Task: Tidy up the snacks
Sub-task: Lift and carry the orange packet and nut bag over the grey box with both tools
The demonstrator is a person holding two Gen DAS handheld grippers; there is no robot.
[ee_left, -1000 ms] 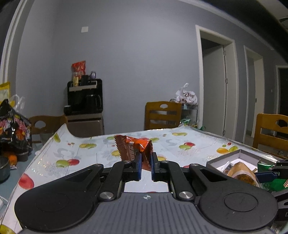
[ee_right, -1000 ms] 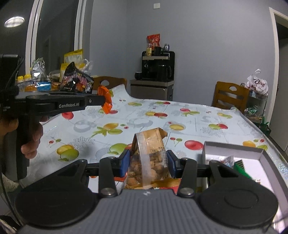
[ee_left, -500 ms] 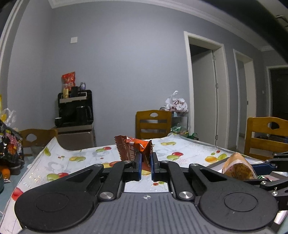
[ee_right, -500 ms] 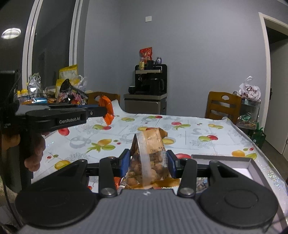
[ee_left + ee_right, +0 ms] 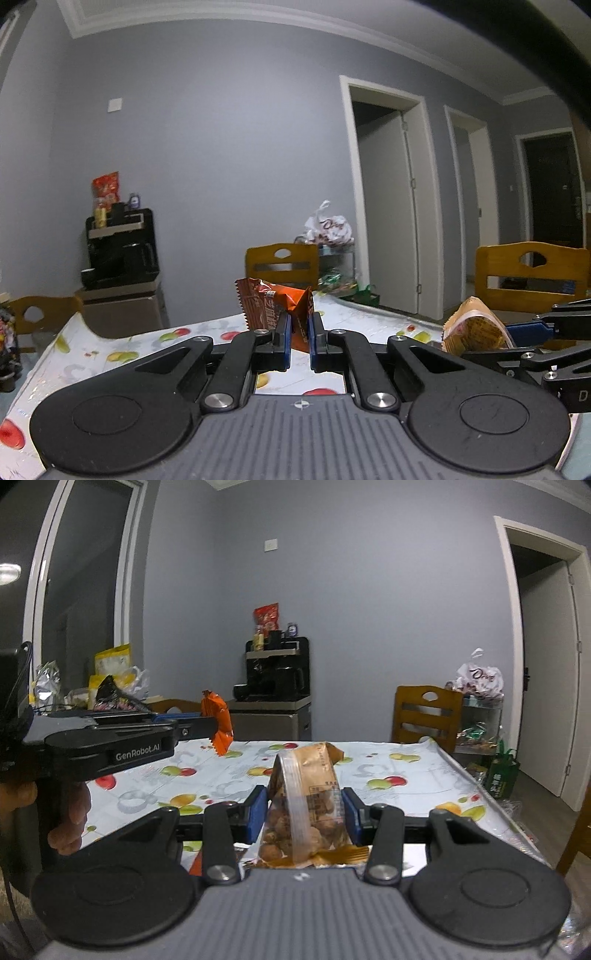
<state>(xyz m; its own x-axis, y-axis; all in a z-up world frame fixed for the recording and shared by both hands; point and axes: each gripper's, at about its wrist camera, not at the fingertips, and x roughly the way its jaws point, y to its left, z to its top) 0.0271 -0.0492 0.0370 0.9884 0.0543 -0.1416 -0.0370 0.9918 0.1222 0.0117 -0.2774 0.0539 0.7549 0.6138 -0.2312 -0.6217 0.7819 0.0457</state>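
Orange snack pkt point(image 5: 275, 306) pinched tight in left gripper point(image 5: 299, 341), held in the air above the fruit-print table point(image 5: 406, 771). Clear nut bag point(image 5: 308, 808) clamped in right gripper point(image 5: 304, 818) alongside, also off the table. Wooden chair point(image 5: 424, 716) behind.

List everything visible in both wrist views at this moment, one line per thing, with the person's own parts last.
Orange foil snack packet: 1, orange-brown, pinched in the left gripper.
Clear bag of brown nut snacks: 1, tan and clear, clamped in the right gripper.
Fruit-print tablecloth: 1, white with coloured fruit, covers the table.
Wooden chairs: at least 3, brown, around the table.
Black coffee machine: 1, on a grey cabinet by the wall.
White plastic bag: 1, on a rack near the doorway.
Left gripper: 1, black with blue pads.
Right gripper: 1, black with blue pads.
Hand: 1, on the left gripper's handle.
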